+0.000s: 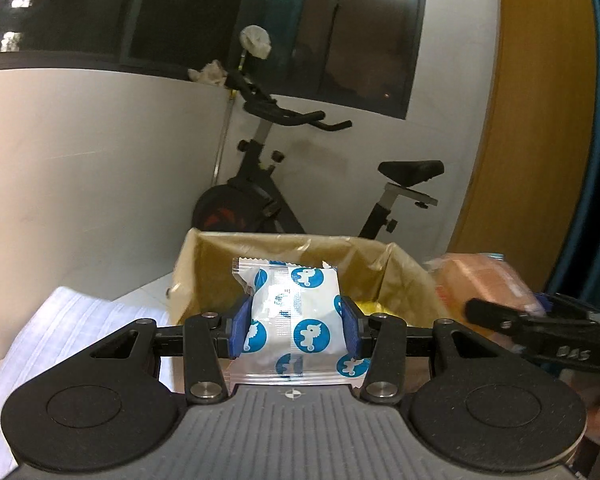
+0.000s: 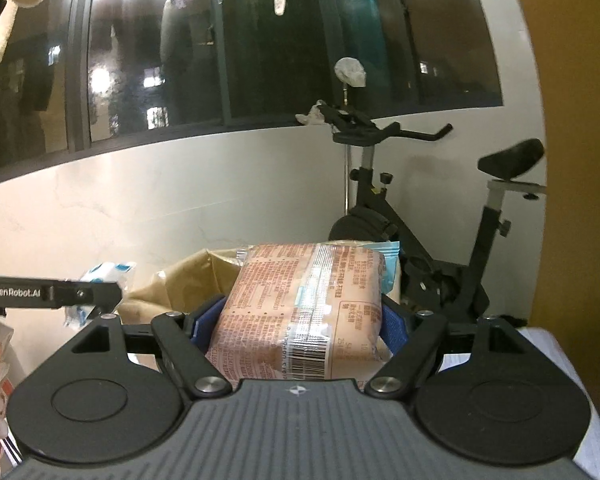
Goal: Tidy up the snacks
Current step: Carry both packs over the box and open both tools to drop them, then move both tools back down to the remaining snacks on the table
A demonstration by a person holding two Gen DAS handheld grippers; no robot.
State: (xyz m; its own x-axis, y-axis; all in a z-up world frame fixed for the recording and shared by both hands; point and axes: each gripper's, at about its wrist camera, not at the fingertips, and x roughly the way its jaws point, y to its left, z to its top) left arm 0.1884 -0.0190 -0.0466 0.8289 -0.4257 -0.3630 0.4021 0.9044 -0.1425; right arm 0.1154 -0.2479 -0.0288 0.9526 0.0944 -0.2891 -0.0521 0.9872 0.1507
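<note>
Snacks fill both our grippers: the left gripper (image 1: 296,330) pinches a white crinkly plastic packet printed with blue circles (image 1: 296,320) between its blue pads (image 1: 239,330), and the right gripper (image 2: 300,326) clamps a wider, pillow-shaped orange-brown wrapped pack with a barcode (image 2: 304,312). Both packets hang in the air just in front of a cardboard box lined with a thin tan plastic bag (image 1: 204,264). We judge this the carrying step; next we need to bring each packet over the open box and spread the fingers. Behind the box stands a black exercise bike (image 1: 268,184) against a smooth white wall.
</note>
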